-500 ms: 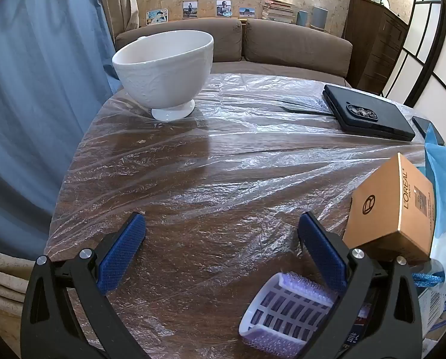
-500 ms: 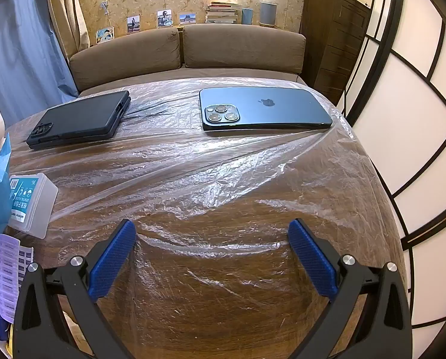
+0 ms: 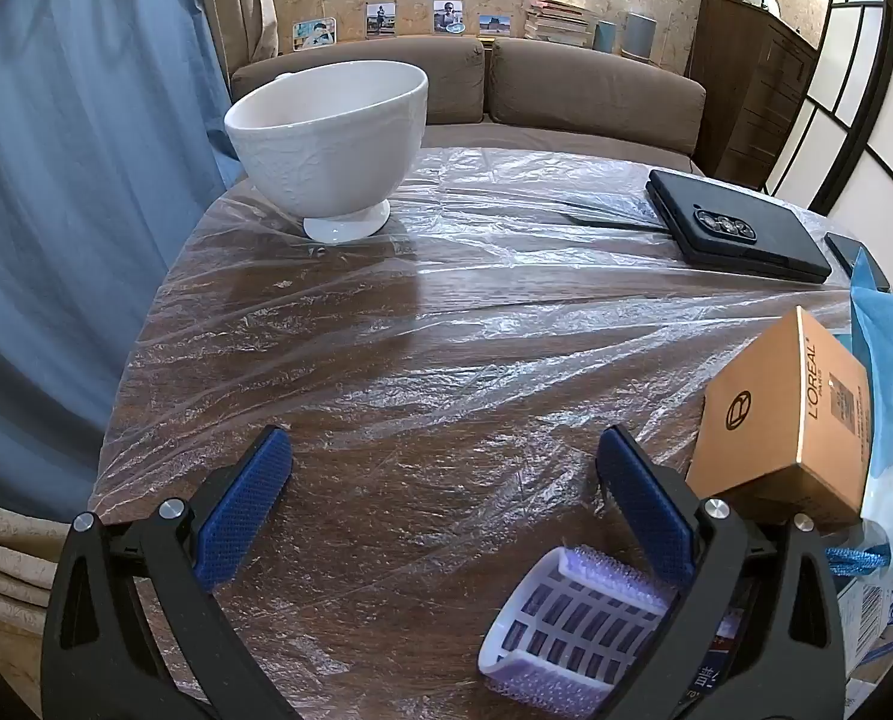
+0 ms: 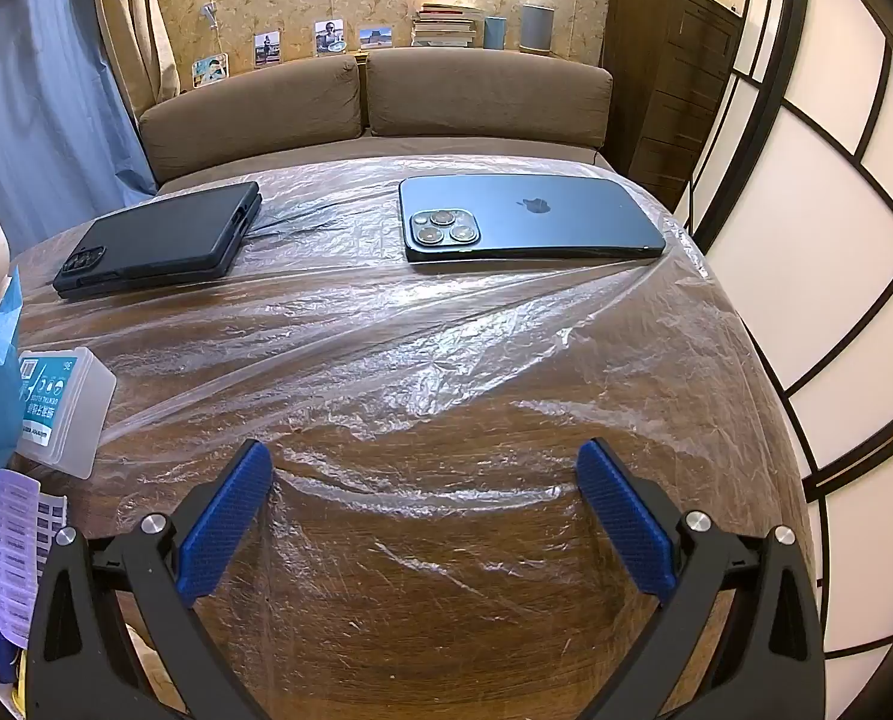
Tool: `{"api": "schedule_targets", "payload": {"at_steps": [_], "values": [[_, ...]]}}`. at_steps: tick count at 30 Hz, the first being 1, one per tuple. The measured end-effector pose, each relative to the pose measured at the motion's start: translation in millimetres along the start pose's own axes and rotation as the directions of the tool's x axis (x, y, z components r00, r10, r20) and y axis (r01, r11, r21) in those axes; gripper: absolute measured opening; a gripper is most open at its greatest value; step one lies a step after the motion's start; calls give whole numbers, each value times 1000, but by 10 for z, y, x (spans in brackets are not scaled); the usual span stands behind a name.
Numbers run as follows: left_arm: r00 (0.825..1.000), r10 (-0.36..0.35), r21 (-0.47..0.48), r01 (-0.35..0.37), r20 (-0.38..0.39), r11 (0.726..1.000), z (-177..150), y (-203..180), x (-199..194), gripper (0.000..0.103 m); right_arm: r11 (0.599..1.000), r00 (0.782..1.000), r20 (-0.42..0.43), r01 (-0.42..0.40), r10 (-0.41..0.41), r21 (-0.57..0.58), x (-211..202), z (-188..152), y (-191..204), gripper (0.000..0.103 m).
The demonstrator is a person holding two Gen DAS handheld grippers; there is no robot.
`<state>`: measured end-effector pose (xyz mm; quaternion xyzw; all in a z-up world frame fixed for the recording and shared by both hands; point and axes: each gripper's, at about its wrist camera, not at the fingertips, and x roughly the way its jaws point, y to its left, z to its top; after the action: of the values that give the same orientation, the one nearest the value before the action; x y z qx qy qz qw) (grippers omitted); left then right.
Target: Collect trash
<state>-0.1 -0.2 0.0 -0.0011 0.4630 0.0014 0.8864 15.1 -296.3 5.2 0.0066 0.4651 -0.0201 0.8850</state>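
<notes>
Both hand-held grippers gape empty over the plastic-covered table [image 3: 422, 324].
Left hand-held gripper [image 3: 443, 462] hangs beside the tan carton [image 3: 788, 420]; right hand-held gripper [image 4: 425, 468] nearer the clear box [image 4: 65, 408].

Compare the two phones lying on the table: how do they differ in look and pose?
The black phone wears a matte black case and looks thick, like two layers; the blue phone is bare, glossy and thin, with an apple logo. In the right wrist view the black phone's cameras point to the near left, the blue phone's sit at its left end. Both lie camera side up on the plastic sheet.
</notes>
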Motion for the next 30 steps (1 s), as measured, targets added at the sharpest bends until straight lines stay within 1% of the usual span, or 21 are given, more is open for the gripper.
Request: {"api": "schedule_targets", "payload": {"at_steps": [30], "values": [[1000,0,0,0,0,1000,19,38,-5,102,1000,1000,2,0,0,0,-2,0,-1,99]]}}
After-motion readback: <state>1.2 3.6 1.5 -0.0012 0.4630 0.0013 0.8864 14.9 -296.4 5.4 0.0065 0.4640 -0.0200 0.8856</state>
